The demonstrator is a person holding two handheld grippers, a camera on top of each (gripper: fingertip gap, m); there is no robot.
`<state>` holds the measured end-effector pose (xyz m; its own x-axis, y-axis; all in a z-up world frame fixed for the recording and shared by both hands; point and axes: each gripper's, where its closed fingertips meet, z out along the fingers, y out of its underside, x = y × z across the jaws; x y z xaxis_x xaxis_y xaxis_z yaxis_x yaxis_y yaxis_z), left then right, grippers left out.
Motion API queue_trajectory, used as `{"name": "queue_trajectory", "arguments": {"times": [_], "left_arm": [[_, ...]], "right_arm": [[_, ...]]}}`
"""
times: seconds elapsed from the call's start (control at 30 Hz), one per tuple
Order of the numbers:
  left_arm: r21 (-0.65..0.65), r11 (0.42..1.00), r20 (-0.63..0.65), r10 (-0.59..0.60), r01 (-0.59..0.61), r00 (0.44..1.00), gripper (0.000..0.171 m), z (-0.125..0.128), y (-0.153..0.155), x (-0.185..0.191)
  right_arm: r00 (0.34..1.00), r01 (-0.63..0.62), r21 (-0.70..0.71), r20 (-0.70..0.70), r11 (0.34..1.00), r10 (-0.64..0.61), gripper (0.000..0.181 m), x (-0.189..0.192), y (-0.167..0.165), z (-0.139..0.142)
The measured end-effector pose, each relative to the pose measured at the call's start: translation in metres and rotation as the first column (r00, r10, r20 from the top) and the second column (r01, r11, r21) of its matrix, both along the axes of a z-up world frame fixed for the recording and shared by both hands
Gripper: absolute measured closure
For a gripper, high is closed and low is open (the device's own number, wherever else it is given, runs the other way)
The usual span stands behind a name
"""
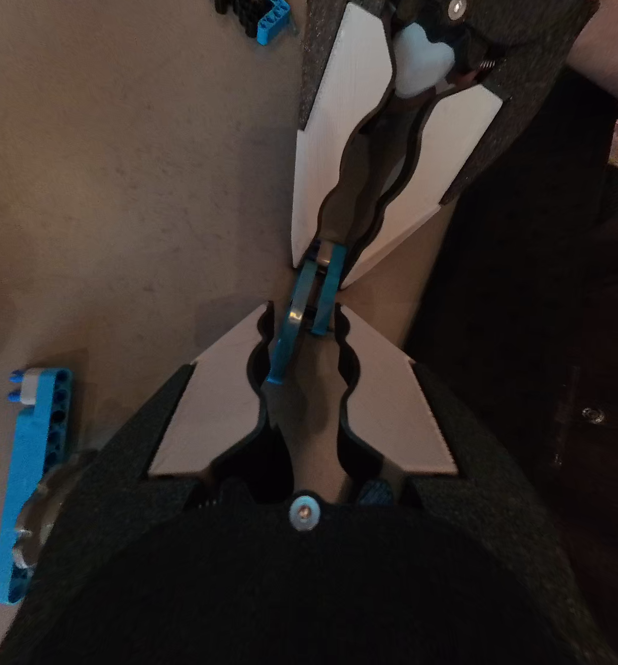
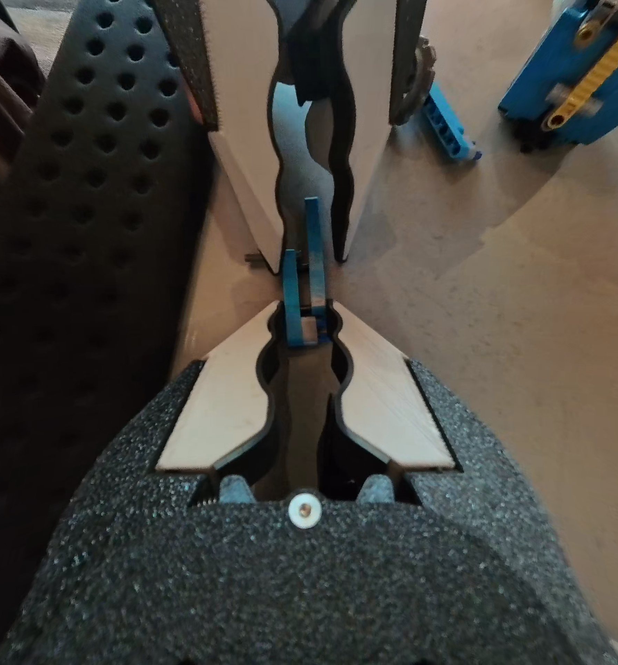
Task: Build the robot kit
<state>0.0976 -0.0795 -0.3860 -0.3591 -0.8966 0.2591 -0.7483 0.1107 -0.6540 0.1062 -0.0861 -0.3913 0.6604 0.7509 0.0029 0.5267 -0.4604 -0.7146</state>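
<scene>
A small assembly of two parallel blue beams [image 1: 330,288] joined by short black pins is held above the beige table. My right gripper [image 2: 305,304] is shut on one end of it [image 2: 316,270], where a white connector sits between the beams. It enters the left wrist view [image 1: 320,277] from the top. My left gripper [image 1: 303,306] faces it tip to tip. Its fingers straddle the other end of the assembly and are slightly apart, with a gap beside one beam. It also shows in the right wrist view [image 2: 309,264].
A long blue beam [image 1: 37,467] with a white connector and blue pins lies left of my left gripper. A blue and black piece [image 1: 271,21] lies far back. A blue block with a yellow beam [image 2: 570,72], a blue beam [image 2: 448,122], a grey gear [image 2: 419,82] and a black perforated panel [image 2: 84,180] show in the right wrist view.
</scene>
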Motion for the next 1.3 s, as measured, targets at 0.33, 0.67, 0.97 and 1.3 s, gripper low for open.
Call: {"name": "queue_trajectory", "arguments": {"times": [0.33, 0.67, 0.97, 1.3], "left_arm": [[0.026, 1.000, 0.027, -0.008, 0.007, 1.000, 0.138, -0.0011, 0.0024, 0.0047], [0.063, 0.998, 0.051, -0.022, 0.019, 0.998, 0.139, -0.0016, 0.0023, 0.0038], [0.005, 0.999, 0.040, -0.047, 0.047, 0.998, 0.148, -0.0017, -0.0031, 0.0015], [-0.005, 0.998, 0.040, -0.059, 0.059, 0.997, 0.153, -0.0017, -0.0051, 0.0005]], "right_arm": [[0.999, -0.021, -0.031, -0.036, 0.999, 0.020, 0.157, 0.0000, -0.0001, -0.0002], [0.997, -0.027, -0.061, -0.076, 0.998, 0.023, 0.157, 0.0003, -0.0005, 0.0001], [0.995, -0.039, -0.095, -0.090, 0.995, 0.031, 0.158, 0.0003, -0.0011, -0.0001], [0.994, -0.094, -0.078, -0.069, 0.993, 0.089, 0.158, -0.0002, -0.0013, -0.0004]]}}
